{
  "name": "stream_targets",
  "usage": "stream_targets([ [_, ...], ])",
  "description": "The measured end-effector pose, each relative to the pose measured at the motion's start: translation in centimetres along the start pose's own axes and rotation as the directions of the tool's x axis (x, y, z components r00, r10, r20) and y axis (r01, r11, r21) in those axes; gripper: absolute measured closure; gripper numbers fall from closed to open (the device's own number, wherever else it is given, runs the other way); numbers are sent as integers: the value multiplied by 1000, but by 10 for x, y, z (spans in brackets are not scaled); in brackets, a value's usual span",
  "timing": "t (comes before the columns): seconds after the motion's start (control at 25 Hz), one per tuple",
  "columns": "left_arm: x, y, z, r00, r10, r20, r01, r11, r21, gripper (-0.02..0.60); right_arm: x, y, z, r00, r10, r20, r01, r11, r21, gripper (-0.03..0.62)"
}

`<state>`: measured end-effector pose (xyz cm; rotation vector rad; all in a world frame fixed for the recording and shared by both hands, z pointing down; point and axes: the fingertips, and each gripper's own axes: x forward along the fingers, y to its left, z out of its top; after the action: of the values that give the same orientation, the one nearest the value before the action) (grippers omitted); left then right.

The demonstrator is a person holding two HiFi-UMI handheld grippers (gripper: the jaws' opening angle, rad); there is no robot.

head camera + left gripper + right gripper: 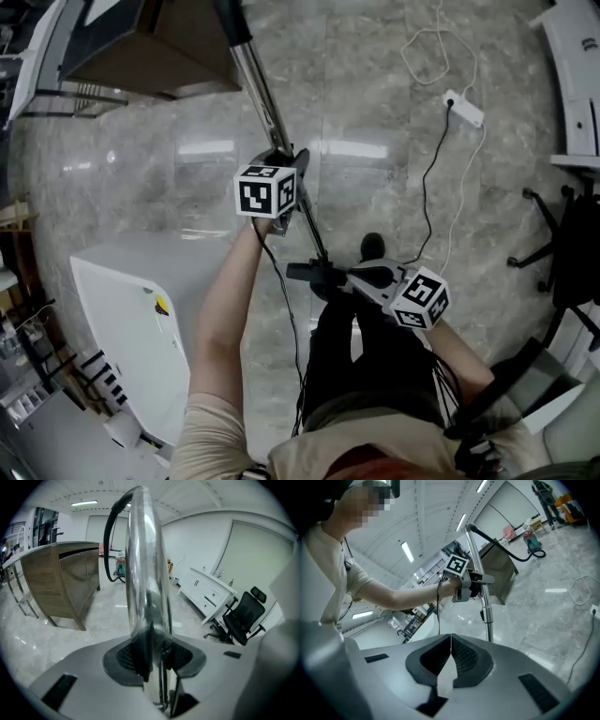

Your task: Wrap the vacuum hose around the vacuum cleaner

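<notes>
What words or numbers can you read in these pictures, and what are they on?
No words or numbers can be read.
Left marker cube: black-and-white square patterns only, no letters.
Right marker cube: the same kind of patterns, no letters.
Yellow sticker on the white surface: too small to read.

Open floor (375, 103) ahead; vacuum wand (263, 94) centre, wooden counter (141, 42) left, office chair (567, 258) right.

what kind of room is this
Most likely an office or a similar indoor workspace: a black swivel office chair, low white cabinets along the wall and a wooden counter stand on a polished stone-look floor.
</notes>
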<state>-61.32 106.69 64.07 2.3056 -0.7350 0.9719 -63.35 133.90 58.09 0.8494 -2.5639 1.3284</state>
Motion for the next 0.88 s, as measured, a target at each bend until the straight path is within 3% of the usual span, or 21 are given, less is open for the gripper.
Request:
stream_targets([
  [0.28, -1, -52, 60, 992, -65, 109, 79, 988, -136, 443, -40, 6, 28, 999, -46, 26, 46, 999, -7, 591],
  [0.44, -6, -99, 78, 987, -94, 132, 119, 972, -203, 443, -63, 10, 16, 999, -28, 28, 22, 983, 183, 591],
  [0.56, -18, -139, 93, 982, -131, 138, 160, 960, -229, 443, -75, 12, 14, 998, -11, 69, -14, 936, 352, 591],
  [0.72, -35, -191, 114, 972, -173, 159, 212, 937, -276, 443, -99, 7, 5, 986, 33, 162, -117, 832, 542, 591],
  [0.8, -42, -212, 129, 966, -196, 168, 239, 924, -298, 443, -118, 1, 4, 980, 1, 201, -125, 786, 606, 591],
  [0.88, -49, -221, 150, 961, -208, 181, 256, 917, -305, 443, -139, -13, 11, 969, -82, 235, -93, 755, 649, 591],
])
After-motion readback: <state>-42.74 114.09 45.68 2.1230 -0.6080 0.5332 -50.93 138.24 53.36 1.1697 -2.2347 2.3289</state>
